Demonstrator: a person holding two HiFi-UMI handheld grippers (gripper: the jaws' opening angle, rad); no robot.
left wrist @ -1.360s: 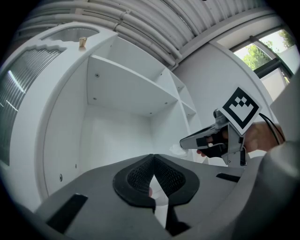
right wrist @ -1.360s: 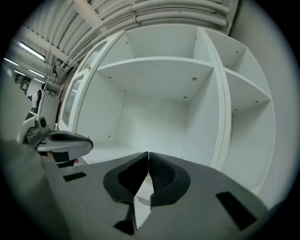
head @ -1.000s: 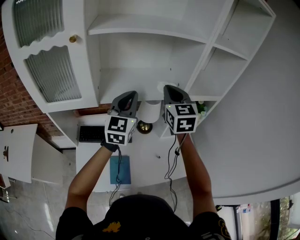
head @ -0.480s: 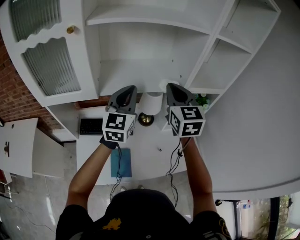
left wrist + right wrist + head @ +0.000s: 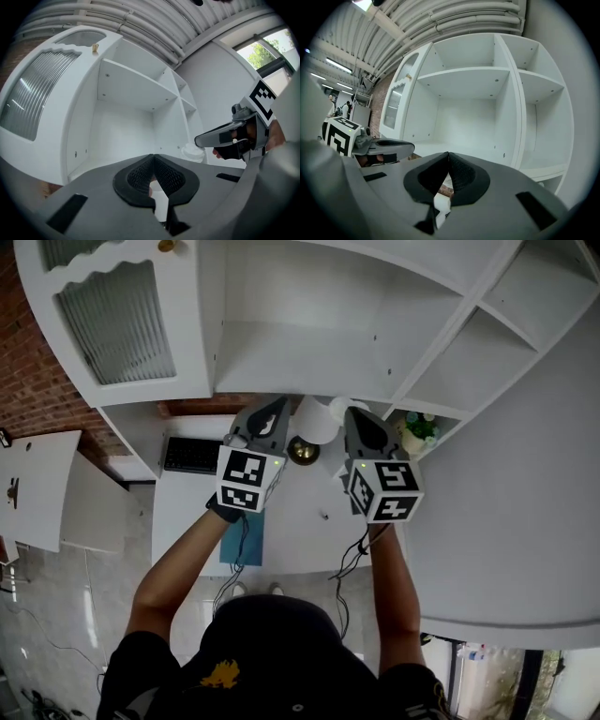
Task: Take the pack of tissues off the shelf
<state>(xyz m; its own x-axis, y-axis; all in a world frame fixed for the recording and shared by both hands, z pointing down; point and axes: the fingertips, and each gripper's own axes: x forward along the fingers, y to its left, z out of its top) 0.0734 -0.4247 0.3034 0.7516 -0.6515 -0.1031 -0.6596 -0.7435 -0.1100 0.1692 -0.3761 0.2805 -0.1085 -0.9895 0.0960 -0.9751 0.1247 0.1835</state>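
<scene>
No pack of tissues shows in any view. The white shelf unit (image 5: 309,343) fills the top of the head view, and its open compartments (image 5: 464,112) look bare. My left gripper (image 5: 278,404) and right gripper (image 5: 352,413) are held side by side in front of the lowest open shelf, both pointing at it. In the left gripper view the left gripper (image 5: 153,157) has its jaws together with nothing between them. The right gripper (image 5: 448,153) is likewise shut and holds nothing. Each gripper shows in the other's view, the right gripper (image 5: 213,137) and the left gripper (image 5: 391,146).
A white cylindrical thing (image 5: 315,418) over a brass base (image 5: 302,451) stands between the grippers on the white desk (image 5: 291,521) below. Also there are a black keyboard (image 5: 192,454), a blue flat item (image 5: 234,545) and a small plant (image 5: 419,427). A ribbed glass door (image 5: 117,320) closes the shelf's left side.
The view has tilted so the shelf unit has slid up the picture. Both grippers sit a little lower and farther apart, still shut and side by side.
</scene>
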